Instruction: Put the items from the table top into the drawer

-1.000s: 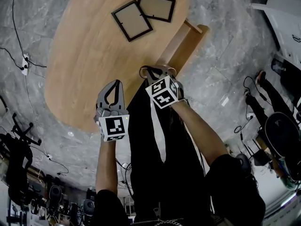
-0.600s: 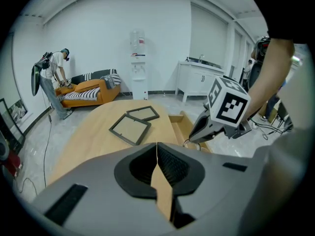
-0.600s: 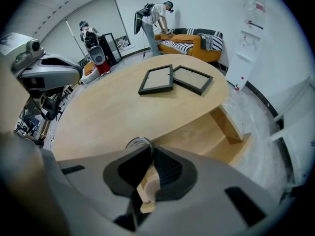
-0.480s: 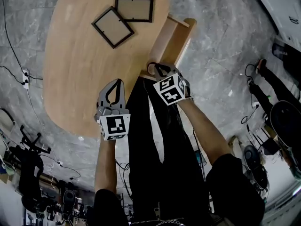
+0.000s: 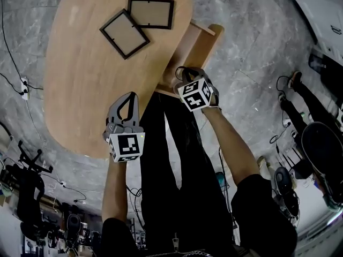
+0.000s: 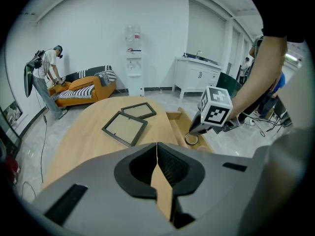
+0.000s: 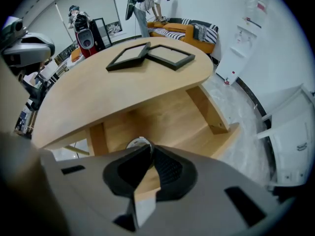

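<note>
Picture frames, two, dark-rimmed: one (image 5: pixel 124 33) set askew, the other (image 5: pixel 151 13) squarer to the edge, the pair touching at a corner. Both lie flat on the far part of the oval wooden surface (image 5: pixel 80 79), well apart from either gripper. The same pair shows in the left gripper view, near frame (image 6: pixel 125 128) and far frame (image 6: pixel 139 110).

Drawer (image 5: pixel 201 42): pulled out from under the right side of the surface, light wood, open-topped. In the right gripper view its bare floor (image 7: pixel 167 122) fills the middle ground beneath the overhanging top.

Right gripper (image 5: pixel 185 75): held over the near end of the drawer. Its jaws are closed on a small pale ring-shaped roll (image 7: pixel 137 142), pinched at the tips. The left gripper view shows the roll (image 6: pixel 191 139) hanging just under that gripper (image 6: pixel 193 132), inside the drawer's outline. Cannot tell whether the roll touches the drawer floor.

Left gripper (image 5: pixel 132 96): over the near edge of the surface, beside the person's legs. Its jaws (image 6: pixel 156 149) are closed tip to tip with nothing between them; wood shows through the gap below the tips.

Background: an orange sofa (image 6: pixel 83 88) against the wall, with a person (image 6: pixel 49 68) bending beside it.
</note>
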